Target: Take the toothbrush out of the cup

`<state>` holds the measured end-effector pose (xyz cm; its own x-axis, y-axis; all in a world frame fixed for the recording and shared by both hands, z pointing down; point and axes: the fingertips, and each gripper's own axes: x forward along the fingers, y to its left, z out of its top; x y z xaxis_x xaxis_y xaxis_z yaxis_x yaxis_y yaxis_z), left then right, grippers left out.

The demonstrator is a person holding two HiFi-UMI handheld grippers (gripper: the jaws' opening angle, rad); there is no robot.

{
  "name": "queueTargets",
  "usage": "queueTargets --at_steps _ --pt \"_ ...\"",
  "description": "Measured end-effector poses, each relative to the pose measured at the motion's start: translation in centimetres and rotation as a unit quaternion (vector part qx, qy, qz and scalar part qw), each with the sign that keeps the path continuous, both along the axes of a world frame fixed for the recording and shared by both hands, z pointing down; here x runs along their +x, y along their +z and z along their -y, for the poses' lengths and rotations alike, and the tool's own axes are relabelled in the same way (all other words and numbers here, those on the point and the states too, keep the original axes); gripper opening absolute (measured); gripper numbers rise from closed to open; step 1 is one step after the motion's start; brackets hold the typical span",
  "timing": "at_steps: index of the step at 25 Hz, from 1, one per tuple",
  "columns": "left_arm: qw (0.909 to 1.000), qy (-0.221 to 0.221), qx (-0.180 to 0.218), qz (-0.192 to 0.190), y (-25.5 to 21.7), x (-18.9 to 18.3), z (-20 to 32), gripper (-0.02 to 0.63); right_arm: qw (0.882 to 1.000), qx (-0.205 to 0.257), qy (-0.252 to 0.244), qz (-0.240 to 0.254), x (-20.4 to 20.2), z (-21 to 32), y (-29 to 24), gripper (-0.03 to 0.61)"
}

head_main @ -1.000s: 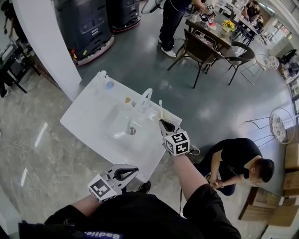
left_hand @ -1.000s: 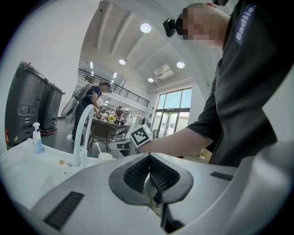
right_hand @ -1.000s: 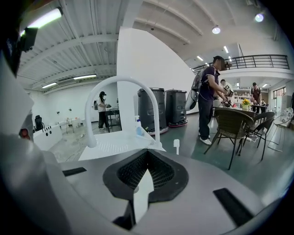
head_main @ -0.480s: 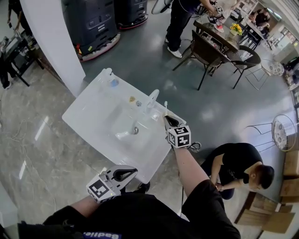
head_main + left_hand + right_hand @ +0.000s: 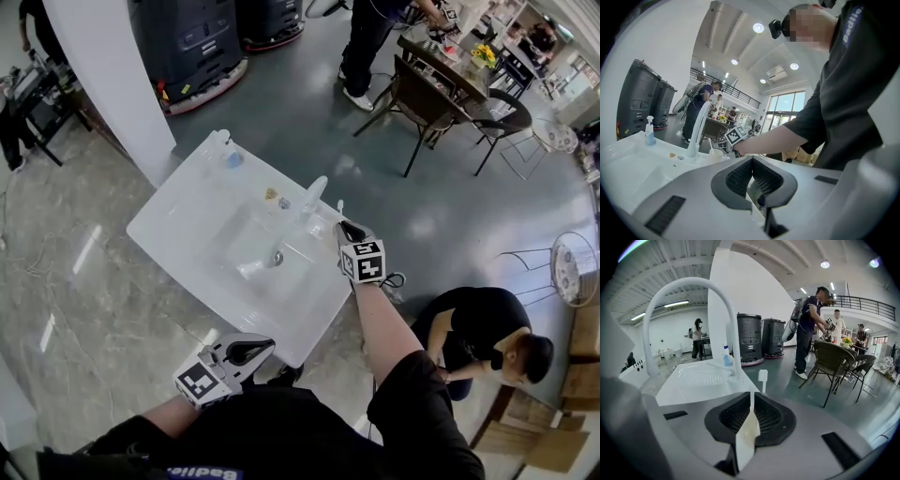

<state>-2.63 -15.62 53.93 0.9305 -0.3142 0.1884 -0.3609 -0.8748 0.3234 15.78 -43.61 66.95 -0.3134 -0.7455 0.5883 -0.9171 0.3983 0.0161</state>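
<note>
The cream toothbrush [image 5: 762, 376] stands upright, its white head poking above my right gripper [image 5: 751, 401], which is shut on the handle. In the head view that gripper [image 5: 345, 228] sits at the sink's right rear corner by the faucet [image 5: 312, 195], with the brush head [image 5: 339, 204] just beyond it. The left gripper view shows the pale cup [image 5: 716, 156] on the sink top with the toothbrush [image 5: 709, 144] rising from it. The cup is hidden in the right gripper view. My left gripper [image 5: 267, 345] hangs shut and empty below the sink's near edge.
The white sink [image 5: 187, 216] stands on grey floor. A soap bottle [image 5: 232, 157] sits at its far left corner. A person [image 5: 478, 328] crouches to the right. Chairs and a table [image 5: 441, 94] stand behind, and black machines [image 5: 192, 42] at the back left.
My right gripper has moved in toward the faucet and the toothbrush. The head view has shifted slightly. The left gripper has stayed put.
</note>
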Motion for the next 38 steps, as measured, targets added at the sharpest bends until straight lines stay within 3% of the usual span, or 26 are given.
queueTargets --at_steps 14,23,28,38 --pt "0.9998 -0.014 -0.013 0.010 1.1 -0.8 0.1 0.009 0.999 -0.012 0.006 -0.033 0.8 2.9 2.0 0.109" --pt "0.9995 -0.023 -0.020 0.010 1.2 -1.0 0.4 0.009 0.999 -0.009 0.009 -0.047 0.8 4.0 2.2 0.106" --pt "0.9994 -0.023 -0.022 0.013 1.4 -1.1 0.4 0.009 0.998 -0.009 0.009 -0.054 1.0 3.9 2.3 0.045" --pt "0.9995 -0.021 -0.019 0.012 1.4 -1.1 0.2 0.009 0.999 0.001 0.009 -0.040 1.2 3.9 1.2 0.021"
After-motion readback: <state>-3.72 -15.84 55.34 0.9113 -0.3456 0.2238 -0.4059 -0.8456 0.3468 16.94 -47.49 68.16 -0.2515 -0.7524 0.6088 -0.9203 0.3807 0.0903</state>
